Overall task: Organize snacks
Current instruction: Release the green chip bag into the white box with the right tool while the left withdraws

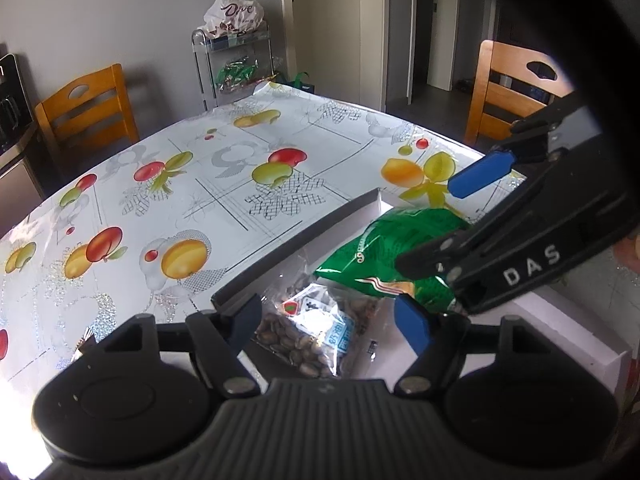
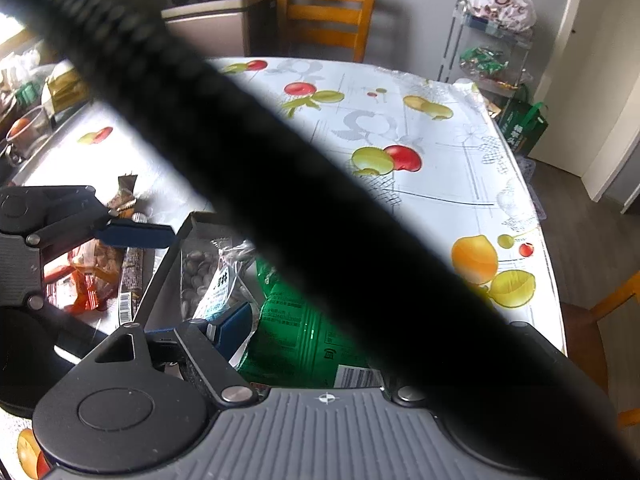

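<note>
A shallow white box [image 1: 568, 320] with a dark rim sits on the fruit-print table. Inside lie a clear bag of seeds [image 1: 308, 328] and a green snack bag [image 1: 396, 248]. My left gripper [image 1: 332, 320] is open, its jaws either side of the seed bag. My right gripper [image 1: 468, 236] hovers open over the green bag. In the right wrist view the green bag [image 2: 292, 340] and seed bag [image 2: 208, 276] lie below; a black cable [image 2: 280, 184] hides the right finger. The left gripper [image 2: 132, 236] shows at the left.
Loose snacks lie left of the box: an orange packet [image 2: 84, 280] and a dark bar [image 2: 130, 280]. Wooden chairs [image 1: 88, 116] stand around the table. A wire rack [image 1: 236, 64] with bags stands by the wall. The box rim [image 2: 168, 256] borders the snacks.
</note>
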A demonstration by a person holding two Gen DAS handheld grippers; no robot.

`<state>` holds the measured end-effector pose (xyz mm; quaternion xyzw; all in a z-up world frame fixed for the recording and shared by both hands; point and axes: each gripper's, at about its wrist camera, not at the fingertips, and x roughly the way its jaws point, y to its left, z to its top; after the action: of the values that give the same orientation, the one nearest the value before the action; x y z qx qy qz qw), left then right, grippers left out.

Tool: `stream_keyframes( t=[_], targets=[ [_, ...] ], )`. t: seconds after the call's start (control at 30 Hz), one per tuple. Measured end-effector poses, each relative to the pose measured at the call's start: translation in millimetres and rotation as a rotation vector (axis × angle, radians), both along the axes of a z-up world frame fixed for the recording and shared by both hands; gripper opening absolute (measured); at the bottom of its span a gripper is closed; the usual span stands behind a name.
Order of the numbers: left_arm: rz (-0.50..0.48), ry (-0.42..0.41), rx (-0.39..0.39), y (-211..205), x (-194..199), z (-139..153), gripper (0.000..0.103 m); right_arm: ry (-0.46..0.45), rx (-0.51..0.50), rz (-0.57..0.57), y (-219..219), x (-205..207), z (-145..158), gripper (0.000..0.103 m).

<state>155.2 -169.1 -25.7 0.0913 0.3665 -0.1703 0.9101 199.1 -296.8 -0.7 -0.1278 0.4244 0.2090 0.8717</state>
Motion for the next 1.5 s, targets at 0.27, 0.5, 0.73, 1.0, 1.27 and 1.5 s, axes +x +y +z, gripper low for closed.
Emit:
stream_keyframes(
  t=[0.27,0.5,0.73,1.0,1.27,1.5],
  targets=[
    [0.009,-0.027,0.0,5,-17,10,0.073,-0.022,0.019,-0.019,-2,-9,11,0.081],
    [0.04,-0.042,0.007,20,-33,19,0.074,-0.036,0.035,0.004,10,-20,18,0.081],
    [0.08,-0.045,0.02,38,-49,25,0.074,-0.044,0.041,0.038,27,-28,23,0.081],
    [0.124,-0.045,0.028,60,-70,29,0.074,-0.049,0.046,0.076,46,-36,27,0.081],
    [0.172,-0.036,0.037,83,-90,30,0.077,-0.052,0.047,0.119,67,-45,29,0.081],
    [0.215,-0.02,0.049,107,-109,27,0.077,-0.047,0.053,0.161,90,-53,28,0.081]
  ],
)
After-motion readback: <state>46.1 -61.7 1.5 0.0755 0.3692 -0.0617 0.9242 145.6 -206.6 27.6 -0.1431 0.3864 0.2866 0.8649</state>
